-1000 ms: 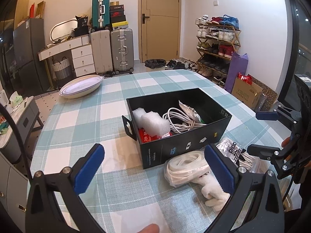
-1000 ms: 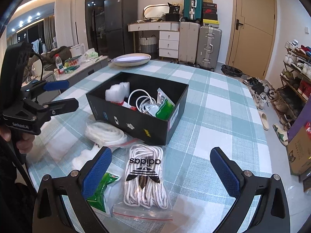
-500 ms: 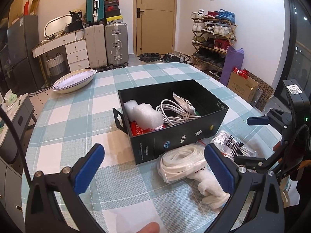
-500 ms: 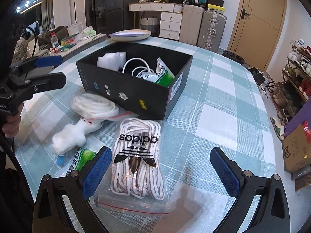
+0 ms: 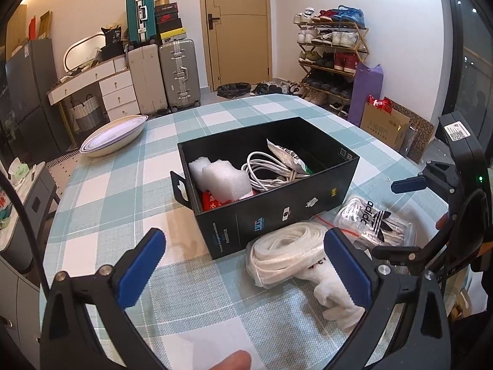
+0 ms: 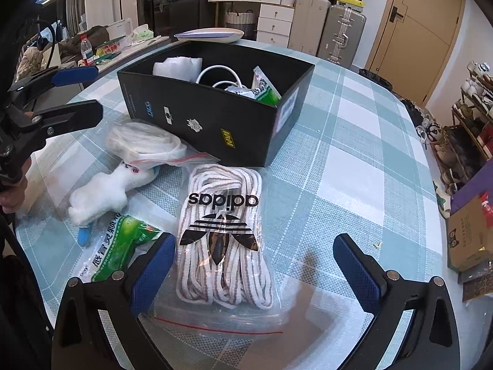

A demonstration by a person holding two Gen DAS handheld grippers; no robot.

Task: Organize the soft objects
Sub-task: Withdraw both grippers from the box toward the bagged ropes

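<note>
The left gripper (image 5: 243, 265) hangs wide open and empty over the checked tablecloth (image 5: 101, 191), with the black box (image 5: 277, 212) at its 12 o'clock. At its 1 o'clock, touching the box front, a bag of flat white laces (image 5: 286, 254) lies half over a small white plush toy (image 5: 334, 296); both look light and squashy, and the toy's fuzzy body should pinch easily at the middle. At 9 o'clock of the right gripper (image 6: 251, 265) lies a glossy green packet (image 6: 120, 252), probably slippery. That gripper is also spread open, empty, straddling the bag of striped laces (image 6: 223, 240) just in front of the box. I judge the bag light, limp and slick, so closing across the thick bundle of cords, not the loose film edge, seems safest.
</note>
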